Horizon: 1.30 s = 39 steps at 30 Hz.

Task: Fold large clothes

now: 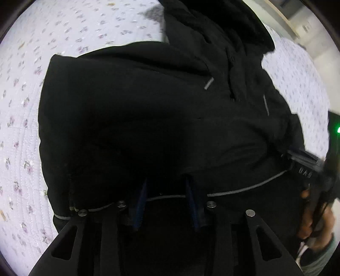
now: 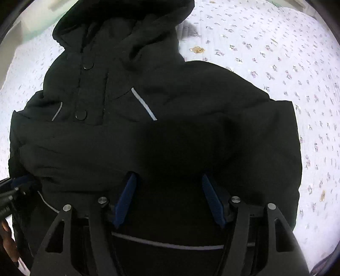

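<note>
I see a black hooded jacket (image 2: 161,118) spread over most of the floral quilt (image 2: 276,53), hood toward its far edge and sleeves folded across the chest. My left gripper (image 1: 166,197) and right gripper (image 2: 170,191) both sit at the near hem with their blue pads (image 2: 125,199) spread apart, gripping nothing. A small tan stain (image 2: 197,50) marks the quilt beside the hood.

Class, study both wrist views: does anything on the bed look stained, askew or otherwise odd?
Yes: a small yellowish-brown stain marks the floral quilt just right of the black jacket and its hood. Another brownish spot lies near the quilt's right edge. The jacket itself looks undamaged.
</note>
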### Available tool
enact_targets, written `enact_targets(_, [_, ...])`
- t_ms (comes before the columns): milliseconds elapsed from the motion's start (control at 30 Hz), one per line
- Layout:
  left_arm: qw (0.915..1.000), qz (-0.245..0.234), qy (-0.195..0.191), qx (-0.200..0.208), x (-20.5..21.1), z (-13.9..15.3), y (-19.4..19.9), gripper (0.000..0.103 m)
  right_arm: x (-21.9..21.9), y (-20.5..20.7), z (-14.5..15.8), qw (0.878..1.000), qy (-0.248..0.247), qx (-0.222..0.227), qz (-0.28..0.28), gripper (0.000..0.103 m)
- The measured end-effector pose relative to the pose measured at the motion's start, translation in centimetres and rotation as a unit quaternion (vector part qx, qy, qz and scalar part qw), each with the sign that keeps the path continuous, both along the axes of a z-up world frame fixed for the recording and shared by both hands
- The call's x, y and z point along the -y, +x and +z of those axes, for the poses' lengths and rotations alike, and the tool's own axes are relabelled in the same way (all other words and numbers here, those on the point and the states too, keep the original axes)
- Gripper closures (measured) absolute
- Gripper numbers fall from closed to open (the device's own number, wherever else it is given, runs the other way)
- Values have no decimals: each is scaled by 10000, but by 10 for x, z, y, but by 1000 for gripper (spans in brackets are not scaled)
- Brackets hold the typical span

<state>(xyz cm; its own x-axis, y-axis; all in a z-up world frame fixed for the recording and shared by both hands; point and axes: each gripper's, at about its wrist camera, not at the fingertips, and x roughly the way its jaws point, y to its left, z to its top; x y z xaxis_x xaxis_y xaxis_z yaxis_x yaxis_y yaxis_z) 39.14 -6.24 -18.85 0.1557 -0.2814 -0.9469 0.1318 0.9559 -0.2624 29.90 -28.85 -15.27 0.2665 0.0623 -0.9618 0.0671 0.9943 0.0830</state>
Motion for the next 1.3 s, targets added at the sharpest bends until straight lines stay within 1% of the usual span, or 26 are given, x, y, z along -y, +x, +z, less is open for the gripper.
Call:
enact_targets(33, [10000,-2,-17,-6,-1,5,1,70,1,1,4,10000,23,-40,8,36])
enact_targets(100, [9996,-71,-193,197,-9,28,-8,69,5,-4,20,9999,155,21,23,38])
enact_targets(167, [9981,-152,-449,393,-18,49,-23,67,10,-23,46,9986,369,372,84,38])
enact_targets(200, [9971,-187,-556,490,-23,61,-32,60,13,-38,59,9975,413,573,95,38])
enact_targets(233, [9965,-186,-556,594,-26,70,-42,52,16,-53,67,9969,357,698,82,38])
enact_targets(267, [9964,-163,-514,654,-37,72,-52,50,18,-66,70,9970,230,738,59,38])
enact_targets(300, [9967,-139,-497,622,-44,71,-59,50,23,-74,70,9972,119,738,31,38])
enact_targets(333, [9978,-143,-457,455,-47,59,-59,50,25,-85,63,9976,-43,687,-42,38])
enact_targets(367, [9990,-142,-328,278,-53,46,-58,50,26,-90,51,9985,-149,516,-134,38])
enact_targets(400, [9997,-131,-186,-3,-49,22,-49,50,28,-96,37,9993,-161,283,-207,39])
enact_targets(433, [9997,-124,-163,-122,-45,12,-45,50,35,-106,23,9996,-69,84,-262,39])
enact_targets(467, [9998,-115,-99,-159,-42,7,-42,50,35,-110,19,9996,-9,45,-294,39])
enact_targets(500, [9997,-150,27,-179,-37,11,-39,51,35,-107,20,9995,-29,5,-299,39])
enact_targets(567, [9994,-253,209,-55,-31,30,-37,53,34,-97,34,9994,-72,-186,-279,39])
enact_targets(600, [9993,-317,177,104,-31,47,-39,53,34,-94,41,9995,-21,-180,-271,41])
enact_targets(633, [9989,-382,62,263,-32,67,-40,53,37,-92,58,9996,138,-82,-246,43])
enact_targets(667, [9983,-423,-36,404,-34,84,-41,53,39,-91,72,9994,253,43,-239,43])
enact_targets(700, [9967,-458,-130,660,-38,112,-39,53,43,-91,91,9989,333,213,-261,43])
enact_targets(767, [9926,-444,-174,1118,-42,155,-29,53,52,-82,131,9967,440,580,-370,43])
enact_targets(833, [9893,-386,-212,1393,-43,187,-10,53,64,-63,170,9926,608,925,-507,43])
enact_targets(900, [9862,-301,-211,1616,-38,210,11,53,68,-34,194,9891,699,1179,-538,43])
enact_targets(967, [9844,-250,-227,1728,-33,222,27,53,66,-7,221,9865,626,1425,-511,43])
enact_targets(1033, [9841,-206,-212,1751,-18,224,56,53,66,11,232,9852,608,1544,-425,43])
enact_targets(1133, [9866,-82,-219,1617,-11,208,96,53,65,46,227,9858,594,1538,-329,43])
enact_targets(1267, [9894,193,-375,1388,-5,165,152,53,54,102,191,9873,579,1457,-251,43])
enact_targets(1300, [9900,229,-447,1316,-2,155,163,53,61,99,174,9878,572,1429,-240,43])
